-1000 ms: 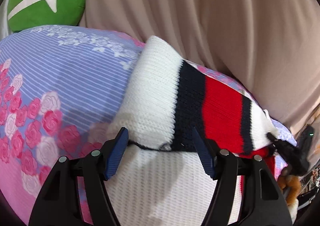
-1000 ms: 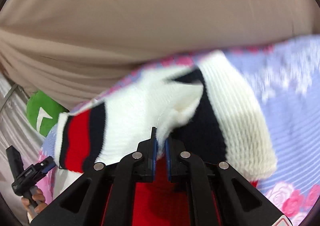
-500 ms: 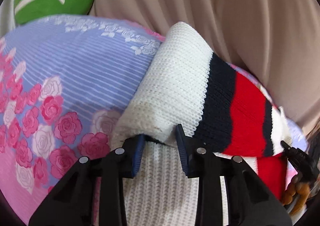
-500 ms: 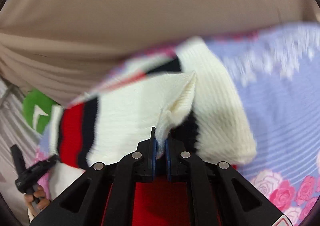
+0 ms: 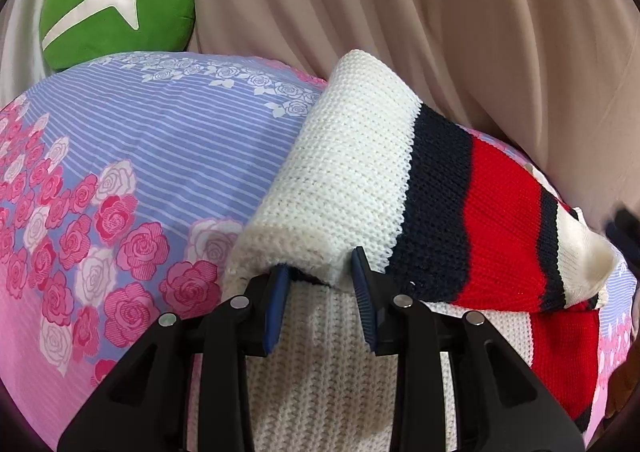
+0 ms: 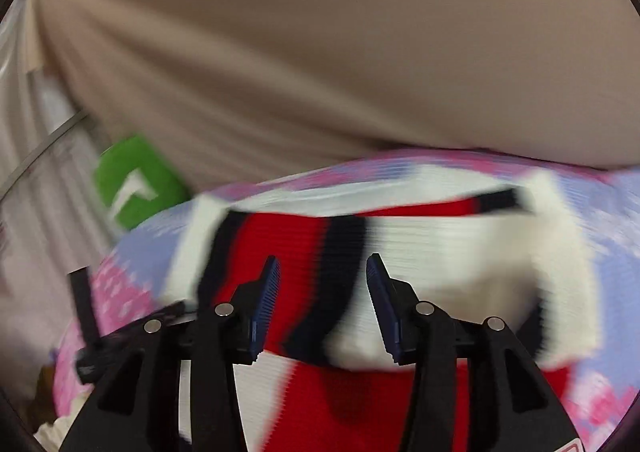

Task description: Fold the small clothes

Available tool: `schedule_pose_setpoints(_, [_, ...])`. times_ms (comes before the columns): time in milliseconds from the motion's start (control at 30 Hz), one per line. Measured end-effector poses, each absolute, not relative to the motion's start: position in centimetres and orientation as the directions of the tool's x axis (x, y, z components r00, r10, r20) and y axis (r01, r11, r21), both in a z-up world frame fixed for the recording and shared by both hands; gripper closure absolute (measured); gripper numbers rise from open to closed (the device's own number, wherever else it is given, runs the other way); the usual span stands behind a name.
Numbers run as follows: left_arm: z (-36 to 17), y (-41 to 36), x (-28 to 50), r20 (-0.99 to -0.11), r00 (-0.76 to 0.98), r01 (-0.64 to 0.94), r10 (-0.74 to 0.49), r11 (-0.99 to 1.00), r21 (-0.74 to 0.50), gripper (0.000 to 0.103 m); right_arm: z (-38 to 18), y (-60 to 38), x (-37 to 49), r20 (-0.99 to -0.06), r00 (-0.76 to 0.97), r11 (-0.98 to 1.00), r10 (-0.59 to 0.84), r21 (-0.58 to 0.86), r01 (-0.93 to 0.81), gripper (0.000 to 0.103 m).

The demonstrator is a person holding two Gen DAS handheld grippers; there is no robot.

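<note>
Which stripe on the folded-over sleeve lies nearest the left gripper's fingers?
The wide white band of the knit sweater: the left gripper straddles its rolled end, while the navy stripe and red stripe lie further right.

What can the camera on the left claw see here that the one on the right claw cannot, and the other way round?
Only the left view shows, sharply, the big pink roses on the bedsheet and the left claw around the sweater's white folded edge. Only the right view shows the open right claw and a grey rod at far left. Both views share the striped sweater, the green cushion and the beige curtain.
</note>
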State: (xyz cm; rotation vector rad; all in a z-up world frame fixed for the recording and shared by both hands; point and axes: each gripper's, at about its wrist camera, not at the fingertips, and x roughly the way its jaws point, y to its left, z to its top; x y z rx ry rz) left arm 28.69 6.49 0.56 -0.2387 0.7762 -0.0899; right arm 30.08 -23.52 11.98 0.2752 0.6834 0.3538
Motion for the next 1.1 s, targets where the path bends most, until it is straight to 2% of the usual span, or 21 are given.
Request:
schedule_pose_setpoints(167, [0.7, 6.3, 28.6, -0.682, 0.712, -0.007, -0.166, 0.97, -0.243, 0.072, 10.3, -14.9, 36.9, -0.618, 0.618, 0.873, 0.485, 0.379, -0.306, 0.058])
schedule_pose_setpoints(300, [0.8, 6.1, 28.4, -0.683, 0.712, -0.004, -0.166, 0.971, -0.239, 0.072, 8.7, -10.6, 39.5, -0.671, 0.547, 0.865, 0.5, 0.365, -0.344, 0.071])
schedule_pose_setpoints(400, [0.7, 6.2, 28.5, -0.684, 0.711, -0.002, -0.163, 0.972, -0.235, 0.072, 7.1, -7.3, 42.7, -0.723, 0.55, 0.905, 0.418, 0.279, -0.322, 0.075])
schedule_pose_setpoints(533, [0.8, 5.9, 28.7, -0.685, 0.712, -0.006, -0.153, 0.975, -0.223, 0.072, 7.4, -5.9, 45.3, -0.724, 0.57, 0.918, 0.389, 0.25, -0.309, 0.076])
schedule_pose_setpoints(700, [0.7, 6.4, 28.9, -0.684, 0.711, -0.001, -0.166, 0.971, -0.237, 0.072, 7.3, -6.7, 46.1, -0.689, 0.577, 0.899, 0.438, 0.327, -0.292, 0.076])
schedule_pose_setpoints(867, [0.7, 7.0, 28.9, -0.681, 0.709, 0.008, -0.186, 0.967, -0.255, 0.072, 10.1, -13.1, 38.2, -0.589, 0.671, 0.893, 0.449, 0.327, -0.31, 0.065])
schedule_pose_setpoints(900, [0.7, 7.0, 28.9, -0.681, 0.709, 0.008, -0.183, 0.968, -0.252, 0.072, 10.2, -15.2, 36.5, -0.584, 0.694, 0.905, 0.421, 0.32, -0.28, 0.057])
schedule_pose_setpoints(967, [0.7, 7.0, 28.9, -0.682, 0.709, 0.007, -0.18, 0.969, -0.248, 0.072, 10.1, -21.1, 32.6, -0.582, 0.75, 0.941, 0.315, 0.293, -0.168, 0.052])
schedule_pose_setpoints(1033, [0.8, 7.1, 28.9, -0.683, 0.709, 0.005, -0.175, 0.97, -0.243, 0.072, 9.8, -27.5, 28.6, -0.585, 0.801, 0.975, 0.124, 0.22, 0.01, 0.049])
schedule_pose_setpoints(1100, [0.8, 6.9, 28.9, -0.684, 0.71, 0.002, -0.167, 0.972, -0.235, 0.072, 9.1, -32.3, 25.6, -0.579, 0.815, 0.962, 0.019, 0.233, 0.144, 0.045])
